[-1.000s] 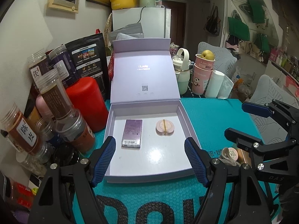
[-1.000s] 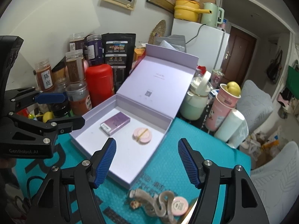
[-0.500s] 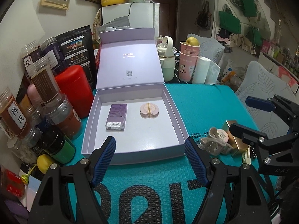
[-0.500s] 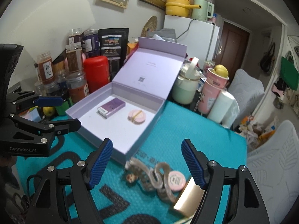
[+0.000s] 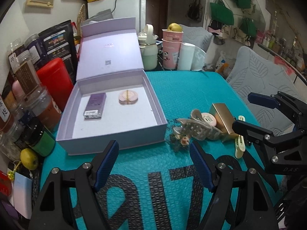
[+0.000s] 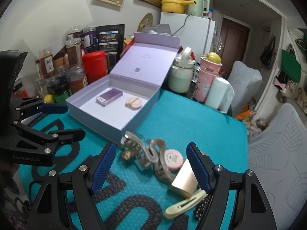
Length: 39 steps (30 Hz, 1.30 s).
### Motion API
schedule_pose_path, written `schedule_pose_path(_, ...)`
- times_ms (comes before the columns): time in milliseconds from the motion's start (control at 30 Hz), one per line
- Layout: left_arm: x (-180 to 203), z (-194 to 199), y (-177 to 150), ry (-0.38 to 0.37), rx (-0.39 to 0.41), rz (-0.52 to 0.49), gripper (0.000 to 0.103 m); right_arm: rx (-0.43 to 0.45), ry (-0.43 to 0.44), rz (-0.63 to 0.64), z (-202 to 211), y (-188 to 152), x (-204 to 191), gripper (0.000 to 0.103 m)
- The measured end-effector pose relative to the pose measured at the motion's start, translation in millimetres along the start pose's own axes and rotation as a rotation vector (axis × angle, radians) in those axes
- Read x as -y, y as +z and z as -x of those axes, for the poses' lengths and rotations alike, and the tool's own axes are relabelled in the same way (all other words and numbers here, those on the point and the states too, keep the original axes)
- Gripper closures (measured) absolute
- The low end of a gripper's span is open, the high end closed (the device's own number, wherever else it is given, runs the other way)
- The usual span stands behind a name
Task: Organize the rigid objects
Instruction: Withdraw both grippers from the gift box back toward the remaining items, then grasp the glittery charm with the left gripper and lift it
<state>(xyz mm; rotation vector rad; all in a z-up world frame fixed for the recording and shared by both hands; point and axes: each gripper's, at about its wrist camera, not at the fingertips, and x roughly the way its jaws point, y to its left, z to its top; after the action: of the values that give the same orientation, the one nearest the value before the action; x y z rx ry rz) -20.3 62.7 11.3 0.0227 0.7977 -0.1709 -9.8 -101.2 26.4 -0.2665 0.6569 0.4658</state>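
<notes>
Left wrist view shows the left gripper (image 5: 153,164) hovering over the teal mat (image 5: 191,88), its blue-padded jaws standing well apart with nothing between them. Taking the open lilac box (image 5: 113,140) as the landmark: inside it, on its white floor, a purple carton (image 5: 95,105) lies toward the left wall and a round pink compact (image 5: 128,97) lies beside the carton, toward the raised lid. Just off the box's right front corner sits a loose heap on the mat: a translucent hair claw (image 5: 197,128), a small charm (image 5: 182,140) at its near end, a pink round tin (image 5: 208,117) behind the claw, a gold box (image 5: 223,118) farther from the lilac box, and a cream hair clip (image 5: 239,145) farthest out. Right wrist view has the right gripper (image 6: 151,164) poised above that same heap, jaws wide and gripping nothing; the claw and tin lie below the gap, and the gold box sits by the right finger (image 6: 197,166). Jars and a red canister (image 5: 55,82) crowd the box's left side.
</notes>
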Motion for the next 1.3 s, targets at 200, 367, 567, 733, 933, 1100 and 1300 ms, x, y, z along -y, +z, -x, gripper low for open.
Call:
schedule_pose_path(200,9,-12,-9,-0.026,-0.011,-0.005,0.027,-0.024,0.017,-0.011,-12,-16,7,0.026)
schedule_pose_path(367,11,-22,-13,-0.047,-0.023,0.009,0.027,-0.045,0.031,-0.031,-28,-25,14,0.026)
schedule_pose_path(567,10,-35,-17,-0.05,-0.045,0.029,0.027,-0.069,0.056,-0.038,-47,-32,20,0.026)
schedule_pose_path(733,5,-43,-19,-0.055,-0.056,0.056,0.027,-0.083,0.097,-0.017,-63,-31,23,0.026)
schedule_pose_path(933,-4,-49,-17,-0.063,-0.062,0.093,0.027,-0.118,0.125,0.011,-87,-25,21,0.026)
schedule_pose_path(1100,-9,-51,-13,-0.066,-0.062,0.099,0.027,-0.144,0.131,0.04,-104,-22,17,0.026)
schedule_pose_path(1300,-13,-54,-10,-0.074,-0.058,0.108,0.027,-0.161,0.115,0.089,-113,-24,7,0.043)
